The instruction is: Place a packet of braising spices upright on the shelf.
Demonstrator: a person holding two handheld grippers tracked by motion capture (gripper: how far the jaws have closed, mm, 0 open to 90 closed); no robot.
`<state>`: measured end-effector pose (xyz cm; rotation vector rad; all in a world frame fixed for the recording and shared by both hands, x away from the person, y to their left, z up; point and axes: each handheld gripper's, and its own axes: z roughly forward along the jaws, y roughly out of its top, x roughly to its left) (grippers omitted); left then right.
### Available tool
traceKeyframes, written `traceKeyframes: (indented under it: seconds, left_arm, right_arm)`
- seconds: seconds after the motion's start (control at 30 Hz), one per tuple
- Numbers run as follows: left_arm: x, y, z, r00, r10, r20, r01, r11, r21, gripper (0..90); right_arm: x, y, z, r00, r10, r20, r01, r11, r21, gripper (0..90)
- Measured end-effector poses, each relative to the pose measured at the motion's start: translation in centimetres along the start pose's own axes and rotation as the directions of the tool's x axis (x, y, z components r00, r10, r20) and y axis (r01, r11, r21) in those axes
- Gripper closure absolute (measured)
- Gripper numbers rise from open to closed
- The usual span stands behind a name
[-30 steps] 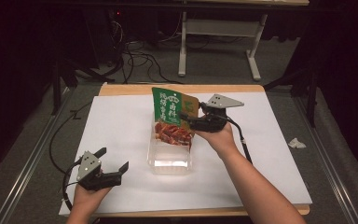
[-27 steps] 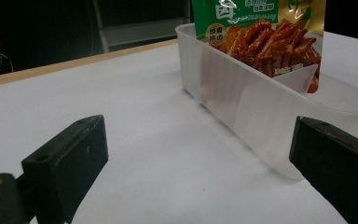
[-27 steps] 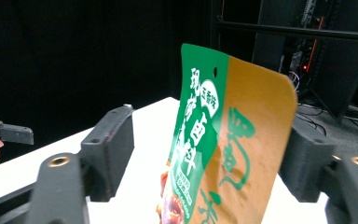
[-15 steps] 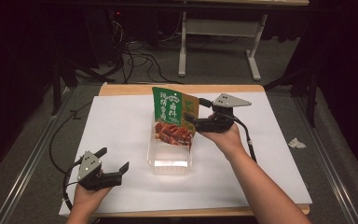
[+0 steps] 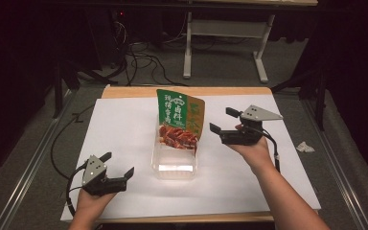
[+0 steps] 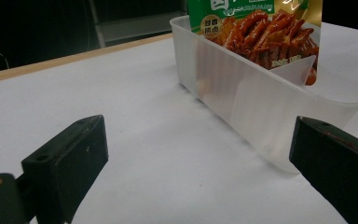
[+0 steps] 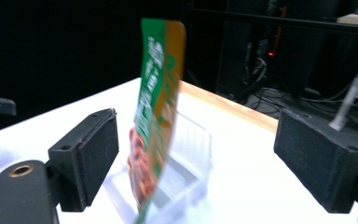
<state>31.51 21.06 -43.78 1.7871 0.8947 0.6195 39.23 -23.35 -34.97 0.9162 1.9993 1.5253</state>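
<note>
Landmark: the clear plastic tub [image 5: 175,160], mid-sheet on the white paper [image 5: 124,124] that covers the wooden table [image 5: 124,91]

Around it: a crumpled scrap [image 5: 305,146] lies on the grey floor far right of the tub, off the paper. Behind the tub, past the table edge, a white metal frame [image 5: 225,33] and loose cables [image 5: 139,57] in the dark. Nothing lies between the tub and either of my tongs

The snack pouch [image 5: 178,120] stands upright in the far end of the tub, leaning on its wall. Green top with white lettering, orange-gold side panel, picture of reddish-brown strips low on the front

My right gripper [image 5: 220,120] sits right of the tub, level with the pouch, well apart from it; its jaws have just been opening and stand wide, nothing between the pads. My left gripper [image 5: 119,166] rests on the paper left of the tub's near end, jaws spread, empty

Left gripper view: tub wall [image 6: 242,93] up close, milky, the pouch's printed strips [image 6: 270,39] showing above the rim. Right gripper view: the pouch [image 7: 156,116] edge-on and blurred, a thin sliver between my jaws but farther off
</note>
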Motion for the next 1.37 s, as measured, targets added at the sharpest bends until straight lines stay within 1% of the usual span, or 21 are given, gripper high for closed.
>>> traceKeyframes:
  seconds: [0.07,0.13,0.23,0.33,0.37,0.4,0.5,0.6,0.63,0.67,0.73,0.77,0.8,0.83,0.87,0.93,1.07,1.13,1.2,1.3,1.37]
  left_arm:
    - [-0.1,0.0,0.1,1.0000,0.000,0.002,0.000,1.0000,0.000,4.7]
    - [-0.1,0.0,0.1,1.0000,0.004,0.004,-0.004,1.0000,0.005,4.7]
    - [-0.1,0.0,0.1,1.0000,0.006,0.008,-0.006,0.9999,0.008,4.7]
    - [-0.2,0.0,0.2,0.9999,0.008,0.011,-0.008,0.9999,0.012,4.7]
    - [-0.2,0.0,0.2,0.9999,0.009,0.012,-0.009,0.9999,0.014,4.7]
    - [-0.2,-0.1,0.2,0.9999,0.010,0.012,-0.010,0.9998,0.015,4.7]
    - [-0.3,-0.1,0.3,0.9998,0.011,0.016,-0.011,0.9997,0.020,4.7]
    - [-0.4,-0.2,0.5,0.9997,0.014,0.017,-0.015,0.9995,0.028,4.7]
    - [-0.4,-0.2,0.5,0.9997,0.015,0.020,-0.016,0.9993,0.034,4.7]
    - [-0.5,-0.3,0.6,0.9996,0.019,0.021,-0.020,0.9991,0.038,4.7]
    - [-0.5,-0.3,0.8,0.9995,0.024,0.021,-0.025,0.9987,0.045,4.7]
    - [-0.6,-0.3,0.9,0.9994,0.026,0.021,-0.027,0.9987,0.044,4.7]
    - [-0.6,-0.2,1.0,0.9994,0.028,0.018,-0.029,0.9986,0.045,4.8]
    - [-0.6,-0.2,1.1,0.9996,0.024,0.017,-0.025,0.9985,0.049,4.8]
    - [-0.7,-0.2,1.2,0.9996,0.025,0.015,-0.026,0.9982,0.055,4.8]
    - [-0.8,-0.2,1.1,0.9996,0.025,0.014,-0.025,0.9983,0.052,4.8]
    - [-0.9,-0.2,1.0,0.9993,0.029,0.023,-0.030,0.9984,0.047,4.8]
    - [-0.8,-0.3,1.0,0.9994,0.026,0.022,-0.028,0.9985,0.048,4.7]
    - [-0.7,-0.3,1.0,0.9995,0.022,0.023,-0.023,0.9986,0.047,4.7]
    - [-0.6,-0.3,0.8,0.9995,0.017,0.028,-0.018,0.9992,0.037,4.7]
    - [-0.6,-0.3,0.7,0.9994,0.013,0.032,-0.014,0.9994,0.033,4.7]
  right_arm:
    - [-0.4,-0.6,-1.0,0.9998,0.004,0.019,-0.004,1.000,0.007,13.6]
    - [-0.7,-1.3,-2.1,0.9987,0.009,0.049,-0.010,1.000,0.024,13.3]
    - [-1.3,-2.4,-3.7,0.9965,0.003,0.084,-0.005,1.000,0.022,12.5]
    - [-1.8,-3.9,-5.7,0.9913,0.010,0.131,-0.013,1.000,0.018,11.3]
    - [-1.9,-4.3,-6.2,0.9904,0.012,0.137,-0.015,1.000,0.022,11.3]
    - [-2.0,-4.9,-7.0,0.9875,0.014,0.157,-0.020,0.999,0.038,11.3]
    - [-2.1,-6.4,-8.9,0.9826,0.029,0.183,-0.040,0.998,0.055,11.5]
    - [-2.1,-8.1,-10.9,0.9766,0.014,0.214,-0.031,0.996,0.079,11.5]
    - [-2.1,-8.7,-11.5,0.9737,0.017,0.227,-0.036,0.996,0.077,11.5]
    - [-2.0,-9.6,-12.0,0.9699,0.032,0.241,-0.048,0.997,0.062,11.6]
    - [-1.8,-12.3,-12.9,0.9608,0.085,0.264,-0.093,0.996,0.016,15.3]
    - [-1.9,-13.1,-12.8,0.9646,0.075,0.253,-0.089,0.995,0.042,14.7]
    - [-2.0,-13.2,-12.5,0.9697,0.063,0.236,-0.086,0.992,0.088,12.8]
    - [-2.1,-13.1,-12.4,0.9680,0.053,0.245,-0.077,0.993,0.091,13.6]
    - [-2.2,-13.0,-12.4,0.9678,0.070,0.242,-0.089,0.994,0.067,13.7]
    - [-2.4,-12.9,-12.1,0.9691,0.083,0.232,-0.099,0.993,0.059,12.5]
    - [-2.2,-12.9,-12.2,0.9735,0.054,0.222,-0.068,0.996,0.053,11.8]
    - [-2.3,-12.9,-12.4,0.9719,0.073,0.224,-0.086,0.995,0.048,11.5]
    - [-2.5,-12.8,-12.6,0.9696,0.086,0.229,-0.094,0.995,0.025,11.2]
    - [-2.5,-12.5,-12.8,0.9672,0.088,0.238,-0.091,0.996,0.001,10.3]
    - [-2.4,-12.4,-12.9,0.9675,0.094,0.235,-0.095,0.995,-0.007,9.1]
